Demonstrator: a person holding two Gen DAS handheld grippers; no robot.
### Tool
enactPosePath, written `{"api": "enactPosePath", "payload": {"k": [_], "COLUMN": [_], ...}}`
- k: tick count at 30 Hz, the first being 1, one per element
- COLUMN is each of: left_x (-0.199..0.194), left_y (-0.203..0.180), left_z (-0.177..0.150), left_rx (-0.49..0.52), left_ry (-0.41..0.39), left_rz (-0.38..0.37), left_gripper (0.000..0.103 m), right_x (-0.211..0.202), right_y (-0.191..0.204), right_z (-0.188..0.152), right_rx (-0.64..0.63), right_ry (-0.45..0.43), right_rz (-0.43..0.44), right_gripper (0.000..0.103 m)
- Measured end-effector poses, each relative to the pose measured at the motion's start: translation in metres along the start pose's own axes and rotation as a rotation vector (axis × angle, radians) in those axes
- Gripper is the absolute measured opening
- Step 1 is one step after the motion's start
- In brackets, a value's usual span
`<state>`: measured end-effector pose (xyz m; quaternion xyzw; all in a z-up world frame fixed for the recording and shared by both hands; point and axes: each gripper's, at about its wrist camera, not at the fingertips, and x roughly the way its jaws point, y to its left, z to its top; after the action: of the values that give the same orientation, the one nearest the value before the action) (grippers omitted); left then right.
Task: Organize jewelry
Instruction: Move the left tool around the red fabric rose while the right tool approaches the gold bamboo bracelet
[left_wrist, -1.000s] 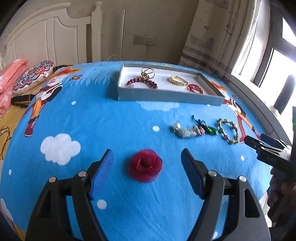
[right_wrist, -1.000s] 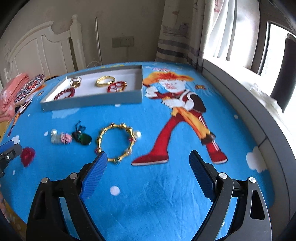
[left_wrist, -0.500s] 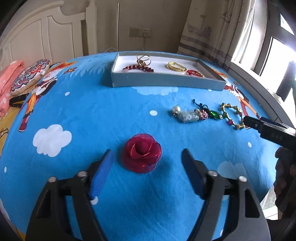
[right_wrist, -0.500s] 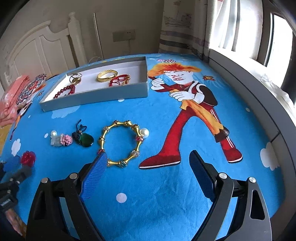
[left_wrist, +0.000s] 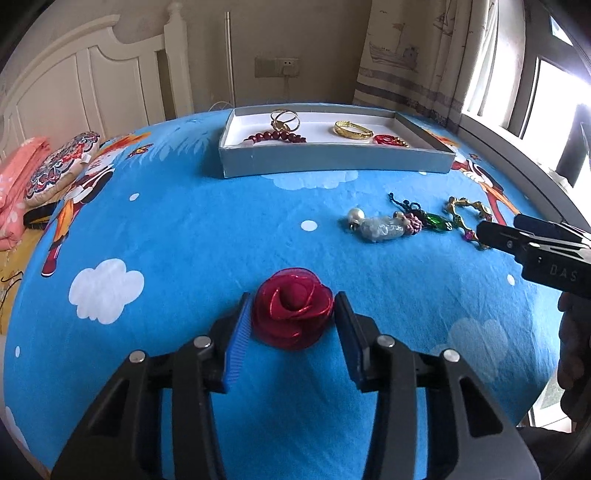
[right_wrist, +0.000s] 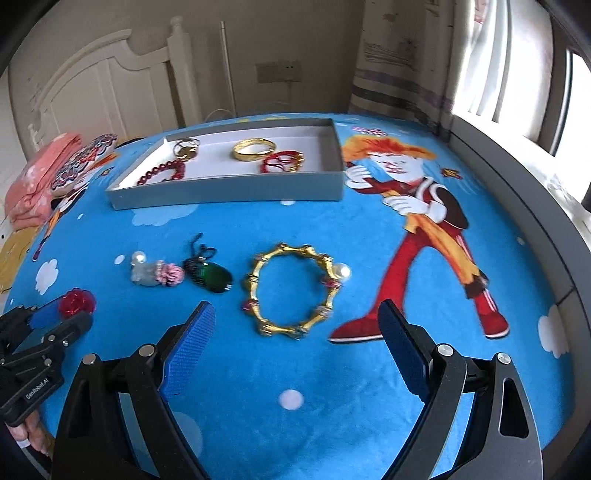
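Observation:
A red rose ornament (left_wrist: 291, 307) lies on the blue bedspread. My left gripper (left_wrist: 292, 321) has closed on it, with a blue pad touching each side. The rose also shows in the right wrist view (right_wrist: 77, 302), between the left gripper's tips. My right gripper (right_wrist: 297, 328) is open and empty, just short of a gold bracelet (right_wrist: 293, 290) with a pearl. A grey tray (left_wrist: 332, 162) at the back holds a gold bangle (left_wrist: 352, 130), gold rings (left_wrist: 284, 119), a red bead bracelet (left_wrist: 275, 137) and a red ring piece (left_wrist: 389, 140).
A pearl and pink charm (right_wrist: 155, 273) and a green pendant (right_wrist: 212, 277) lie left of the gold bracelet. Pillows (left_wrist: 55, 166) lie at the left by the white headboard. A raised grey ledge (right_wrist: 524, 199) runs along the bed's right side below the window.
My left gripper has moved forward and closed its jaws onto the red rose. My right gripper has moved nearer to the gold bracelet and stays open.

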<state>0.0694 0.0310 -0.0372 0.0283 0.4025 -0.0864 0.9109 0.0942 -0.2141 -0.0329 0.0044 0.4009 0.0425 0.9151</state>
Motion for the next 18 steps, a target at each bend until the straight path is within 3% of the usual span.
{"api": "enactPosePath", "payload": {"k": [5, 12, 18], "left_x": [0.0, -0.001, -0.002], "left_y": [0.0, 0.002, 0.004], "left_z": [-0.001, -0.002, -0.002], "left_rx": [-0.007, -0.015, -0.022], "left_ry": [-0.005, -0.01, -0.013], "left_rz": [-0.004, -0.016, -0.024], "left_gripper": [0.043, 0.043, 0.043], "right_x": [0.005, 0.015, 0.023], "right_y": [0.008, 0.011, 0.014], "right_z": [0.005, 0.009, 0.009], "right_rx": [-0.014, -0.018, -0.026], "right_ry": [-0.003, 0.02, 0.029], "right_rz": [0.025, 0.049, 0.046], "right_gripper": [0.076, 0.048, 0.035]}}
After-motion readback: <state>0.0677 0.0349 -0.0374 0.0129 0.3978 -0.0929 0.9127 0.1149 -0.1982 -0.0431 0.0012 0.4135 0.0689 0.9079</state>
